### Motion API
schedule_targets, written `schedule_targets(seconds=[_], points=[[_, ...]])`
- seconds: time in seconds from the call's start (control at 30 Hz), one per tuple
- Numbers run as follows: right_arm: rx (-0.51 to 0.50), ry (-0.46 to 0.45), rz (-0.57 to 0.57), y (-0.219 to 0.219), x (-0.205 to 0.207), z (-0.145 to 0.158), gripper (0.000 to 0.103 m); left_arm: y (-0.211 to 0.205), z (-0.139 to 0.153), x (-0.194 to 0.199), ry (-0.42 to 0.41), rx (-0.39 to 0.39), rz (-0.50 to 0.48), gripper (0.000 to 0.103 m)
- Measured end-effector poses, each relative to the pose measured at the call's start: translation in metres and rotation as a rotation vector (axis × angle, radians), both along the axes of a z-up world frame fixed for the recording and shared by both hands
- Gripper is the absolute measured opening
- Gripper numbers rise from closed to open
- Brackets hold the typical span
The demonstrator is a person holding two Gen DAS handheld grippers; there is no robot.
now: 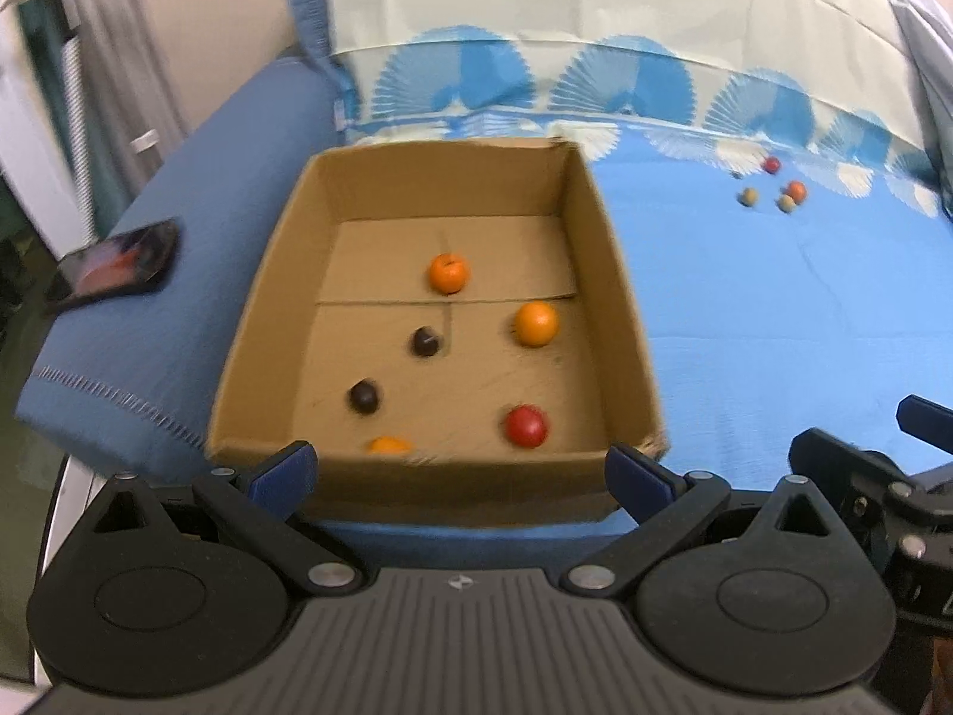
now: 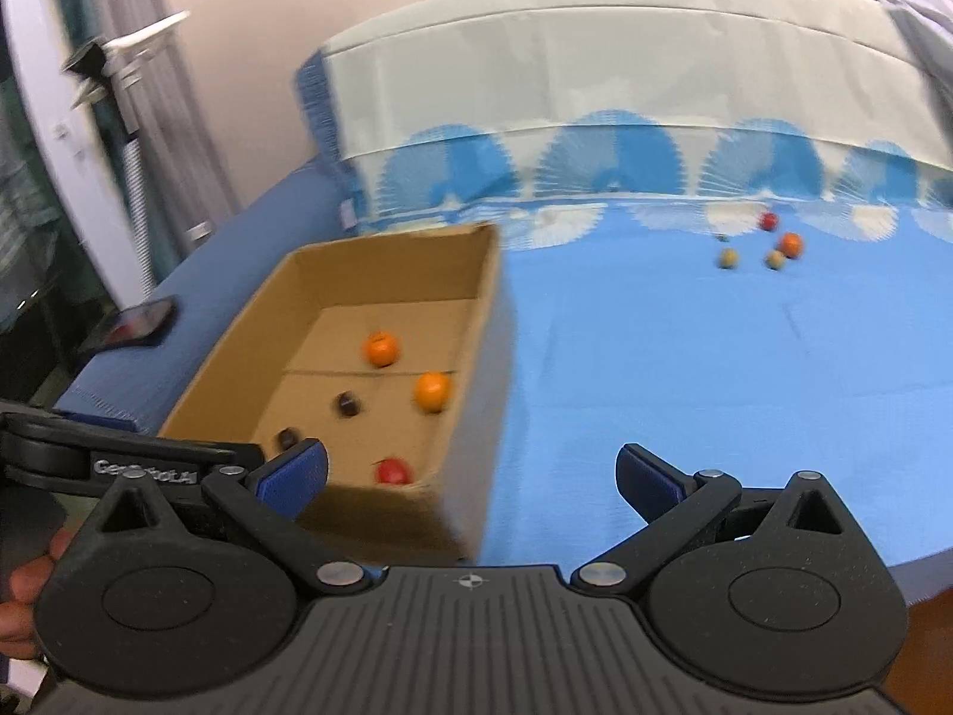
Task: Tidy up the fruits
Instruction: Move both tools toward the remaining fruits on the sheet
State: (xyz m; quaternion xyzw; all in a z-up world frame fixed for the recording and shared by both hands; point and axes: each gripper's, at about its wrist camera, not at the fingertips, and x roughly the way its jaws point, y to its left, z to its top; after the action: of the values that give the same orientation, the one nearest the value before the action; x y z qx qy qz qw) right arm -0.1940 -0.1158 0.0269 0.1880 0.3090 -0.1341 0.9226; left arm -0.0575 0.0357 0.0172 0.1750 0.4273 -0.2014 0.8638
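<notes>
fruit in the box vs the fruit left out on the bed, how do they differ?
Boxed fruit lies spread over the floor of the cardboard box; the loose cluster sits tight together on the blue bedspread. The boxed group includes two dark fruits; the cluster includes two tan ones. Both hold red and orange pieces.

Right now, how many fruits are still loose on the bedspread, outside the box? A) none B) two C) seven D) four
D: four small fruits, one red, one orange and two tan, sit in a cluster on the blue bedspread, apart from the cardboard box.
</notes>
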Motion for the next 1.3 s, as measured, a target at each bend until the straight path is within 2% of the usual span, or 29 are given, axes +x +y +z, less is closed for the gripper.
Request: schedule_targets(seconds=[0.2,0.4,0.53,0.7,0.83,0.93,1.03,1.17,1.27,1.3], points=[[-0.016,0.010,-0.177,-0.072,-0.015,-0.013,0.102,-0.072,0.002,0.018,0.003,-0.005,-0.092,0.103],[-0.059,0.029,-0.369,-0.167,-0.020,-0.031,0.102,-0.176,-0.009,0.054,0.012,-0.027,-0.173,0.103],[-0.098,0.034,-0.458,-0.236,-0.009,-0.048,0.102,-0.257,-0.034,0.086,0.030,-0.040,-0.222,0.103],[-0.108,0.045,-0.533,-0.336,0.026,-0.087,0.102,-0.357,-0.082,0.133,0.060,-0.040,-0.275,0.103],[-0.093,0.069,-0.518,-0.411,0.072,-0.127,0.102,-0.423,-0.125,0.173,0.105,-0.047,-0.301,0.103],[-0.141,0.096,-0.477,-0.454,0.112,-0.155,0.102,-0.463,-0.156,0.197,0.139,-0.044,-0.334,0.103],[-0.171,0.125,-0.428,-0.488,0.153,-0.184,0.102,-0.492,-0.181,0.213,0.128,-0.026,-0.349,0.103],[-0.179,0.189,-0.350,-0.505,0.192,-0.219,0.102,-0.521,-0.204,0.231,0.139,-0.018,-0.369,0.103],[-0.210,0.198,-0.277,-0.502,0.212,-0.235,0.102,-0.533,-0.216,0.240,0.168,-0.011,-0.381,0.103],[-0.229,0.174,-0.276,-0.501,0.215,-0.236,0.102,-0.535,-0.219,0.243,0.171,-0.004,-0.381,0.103]])
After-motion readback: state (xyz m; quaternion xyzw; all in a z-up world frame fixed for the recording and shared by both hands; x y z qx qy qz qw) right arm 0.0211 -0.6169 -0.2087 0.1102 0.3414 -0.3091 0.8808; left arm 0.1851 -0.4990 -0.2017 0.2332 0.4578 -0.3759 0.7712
